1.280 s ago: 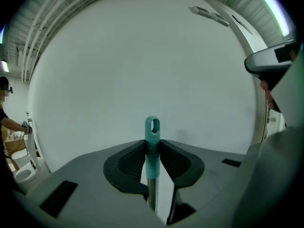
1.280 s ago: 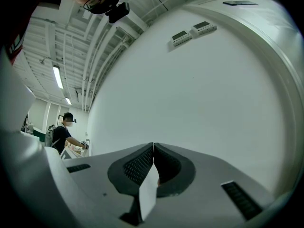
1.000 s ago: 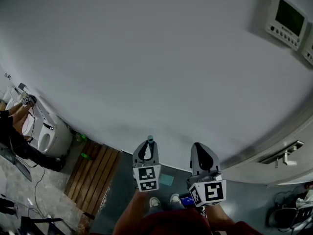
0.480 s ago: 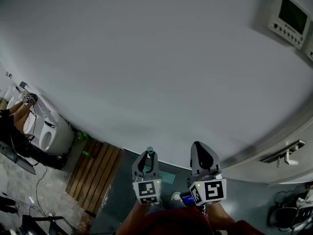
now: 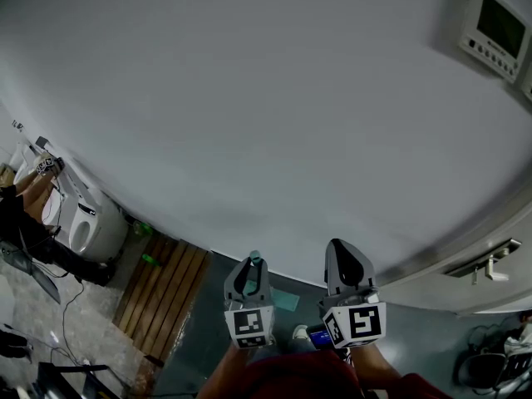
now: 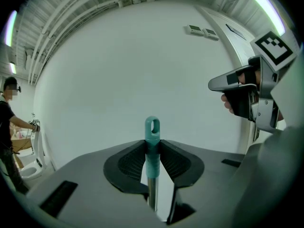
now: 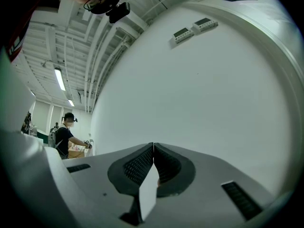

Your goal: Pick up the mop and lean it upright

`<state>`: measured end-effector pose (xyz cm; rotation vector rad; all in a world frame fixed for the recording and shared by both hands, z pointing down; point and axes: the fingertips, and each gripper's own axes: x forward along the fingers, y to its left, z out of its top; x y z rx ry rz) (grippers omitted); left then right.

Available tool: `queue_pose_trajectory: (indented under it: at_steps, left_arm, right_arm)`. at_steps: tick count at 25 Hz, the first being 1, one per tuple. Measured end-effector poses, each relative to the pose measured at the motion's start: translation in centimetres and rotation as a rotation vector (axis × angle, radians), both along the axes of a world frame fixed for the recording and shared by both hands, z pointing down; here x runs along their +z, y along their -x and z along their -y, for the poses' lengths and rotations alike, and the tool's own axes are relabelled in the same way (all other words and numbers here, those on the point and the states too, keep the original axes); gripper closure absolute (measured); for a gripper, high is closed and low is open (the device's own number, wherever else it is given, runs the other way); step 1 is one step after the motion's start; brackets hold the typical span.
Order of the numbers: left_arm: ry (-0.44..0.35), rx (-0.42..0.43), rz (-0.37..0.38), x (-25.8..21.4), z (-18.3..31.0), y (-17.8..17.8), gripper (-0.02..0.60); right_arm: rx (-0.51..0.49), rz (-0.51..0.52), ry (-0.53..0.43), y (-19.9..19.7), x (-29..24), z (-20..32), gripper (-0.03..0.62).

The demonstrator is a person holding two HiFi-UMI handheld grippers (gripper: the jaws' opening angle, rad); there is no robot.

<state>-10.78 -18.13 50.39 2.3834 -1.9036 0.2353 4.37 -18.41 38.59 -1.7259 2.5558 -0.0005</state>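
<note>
The mop shows only as its handle: a metal pole with a teal grip ending in a loop (image 6: 152, 141). It stands upright between my left gripper's (image 6: 152, 148) pads, which press on the teal grip. In the head view the teal tip (image 5: 255, 257) pokes up above the left gripper (image 5: 250, 274), close to the white wall (image 5: 266, 115). The mop head is hidden. My right gripper (image 5: 347, 266) is to the right of it, jaws together with nothing between them (image 7: 153, 148).
The white wall fills most of the view. Control panels (image 5: 499, 27) hang at the upper right. A wooden slatted platform (image 5: 158, 293) and a toilet (image 5: 91, 227) are at the lower left, where another person (image 5: 25, 223) stands. A door handle (image 5: 486, 264) is at the right.
The left gripper with the mop handle has sunk lower in the head view over the last second. The right gripper has stayed nearly in place.
</note>
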Motion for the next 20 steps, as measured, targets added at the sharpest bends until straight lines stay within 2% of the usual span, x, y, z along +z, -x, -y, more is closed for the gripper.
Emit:
queue_pose_trajectory:
  at_steps: [5,20]
  left_arm:
    - [-0.015,-0.005,-0.009,-1.3,-0.5,0.2,0.471]
    - [-0.175,-0.046,-0.022,-11.2,-1.5,2.1,0.472]
  right_arm:
    - [-0.006,0.002,0.001,0.2,0.0,0.0,0.576]
    - [-0.01,0.012,-0.015,0.4,-0.5,0.0,0.576]
